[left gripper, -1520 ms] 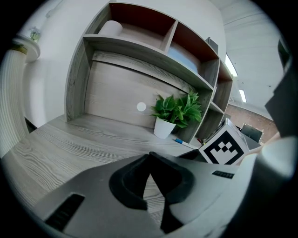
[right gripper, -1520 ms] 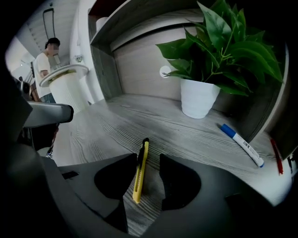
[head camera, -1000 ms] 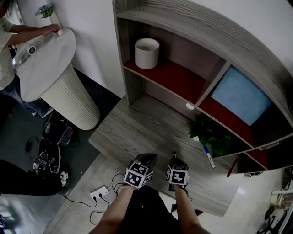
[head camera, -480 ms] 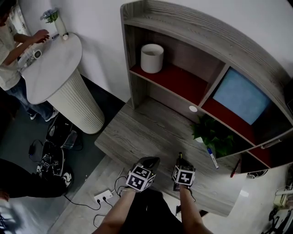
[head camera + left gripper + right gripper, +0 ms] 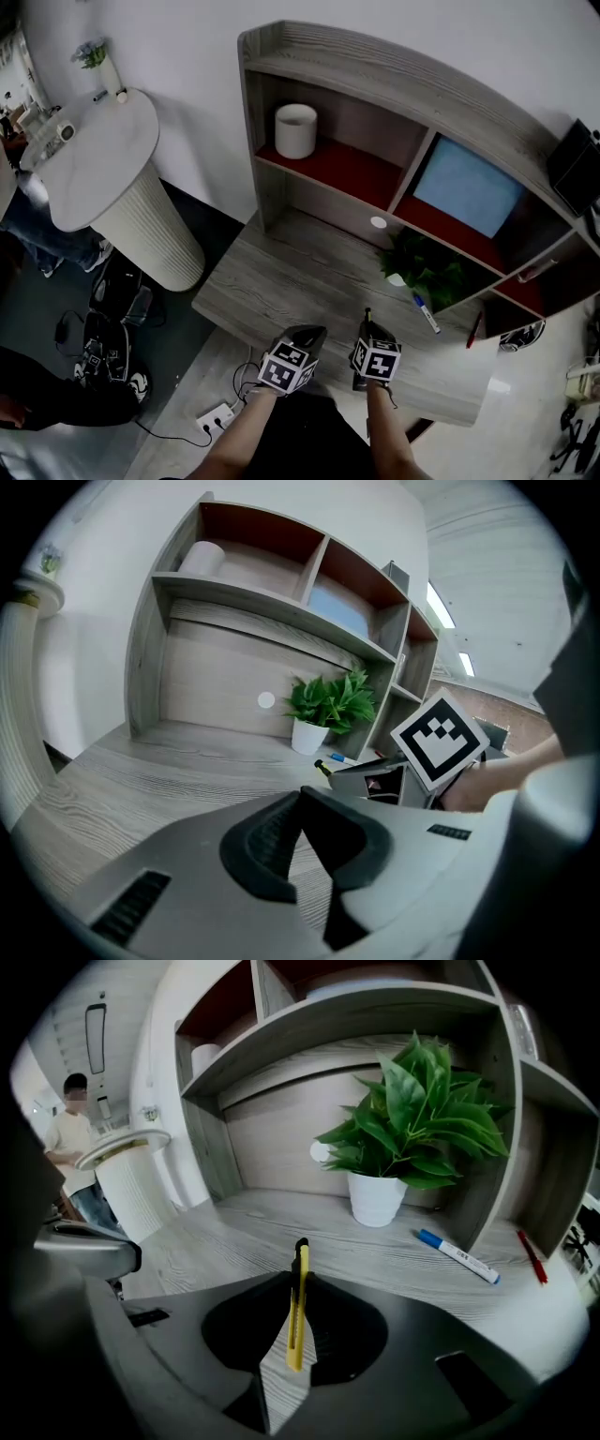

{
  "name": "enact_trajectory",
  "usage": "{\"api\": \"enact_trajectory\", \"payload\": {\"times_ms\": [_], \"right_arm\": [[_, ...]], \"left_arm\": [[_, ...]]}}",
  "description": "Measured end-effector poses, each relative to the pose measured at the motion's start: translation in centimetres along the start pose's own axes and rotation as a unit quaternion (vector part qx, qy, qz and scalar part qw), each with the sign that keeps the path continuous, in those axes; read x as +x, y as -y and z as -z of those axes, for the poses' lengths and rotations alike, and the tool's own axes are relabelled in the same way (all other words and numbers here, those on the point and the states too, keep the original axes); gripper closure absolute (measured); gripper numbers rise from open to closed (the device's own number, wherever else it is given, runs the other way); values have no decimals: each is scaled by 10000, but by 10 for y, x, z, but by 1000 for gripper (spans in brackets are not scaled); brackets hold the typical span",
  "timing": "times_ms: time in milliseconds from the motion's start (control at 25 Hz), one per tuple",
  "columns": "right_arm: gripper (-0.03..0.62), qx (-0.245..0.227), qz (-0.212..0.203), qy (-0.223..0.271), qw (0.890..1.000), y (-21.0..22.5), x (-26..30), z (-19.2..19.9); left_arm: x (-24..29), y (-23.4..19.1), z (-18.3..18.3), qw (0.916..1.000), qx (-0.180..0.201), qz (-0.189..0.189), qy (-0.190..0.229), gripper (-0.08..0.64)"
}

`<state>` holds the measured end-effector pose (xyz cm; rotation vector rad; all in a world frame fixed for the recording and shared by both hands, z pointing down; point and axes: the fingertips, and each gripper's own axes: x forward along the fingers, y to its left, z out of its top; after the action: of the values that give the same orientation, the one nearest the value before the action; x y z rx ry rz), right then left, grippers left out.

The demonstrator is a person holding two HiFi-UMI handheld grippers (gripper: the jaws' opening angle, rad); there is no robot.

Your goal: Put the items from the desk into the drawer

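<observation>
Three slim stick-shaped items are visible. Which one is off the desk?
The yellow-and-black utility knife, clamped in the right gripper; the blue-capped white marker and red pen lie on the wooden desk.

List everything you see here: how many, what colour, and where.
desk: one, grey wood, centre
shelf unit: one, grey with red boards, back of desk
round container: one, white, upper left shelf
panel: one, blue, middle compartment
plant: one, green in white pot, desk, under shelves
marker: one, white with blue cap, desk, right of plant
pen: one, red, desk, far right
utility knife: one, yellow, held over desk's front
pedestal table: one, white, left of desk
left gripper: one, grey, shut, empty
right gripper: one, dark grey, shut on utility knife
</observation>
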<state>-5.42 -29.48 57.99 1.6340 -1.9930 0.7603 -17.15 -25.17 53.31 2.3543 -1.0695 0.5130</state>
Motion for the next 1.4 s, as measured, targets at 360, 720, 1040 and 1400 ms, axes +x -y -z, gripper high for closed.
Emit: {"api": "enact_trajectory", "payload": {"times_ms": [360, 720, 1040, 1400], "right_arm": [[552, 443, 596, 359, 9966, 25, -44, 6], [552, 945, 1267, 492, 9862, 76, -96, 39], [552, 1213, 1543, 549, 9790, 121, -146, 73], [552, 1352, 1607, 490, 9765, 176, -216, 139]], "left_arm": [[15, 39, 2, 9950, 495, 842, -227, 534], [38, 95, 17, 9832, 833, 1542, -510, 534], [50, 155, 33, 9781, 924, 1757, -624, 534], [51, 254, 78, 9752, 936, 1857, -765, 534]]}}
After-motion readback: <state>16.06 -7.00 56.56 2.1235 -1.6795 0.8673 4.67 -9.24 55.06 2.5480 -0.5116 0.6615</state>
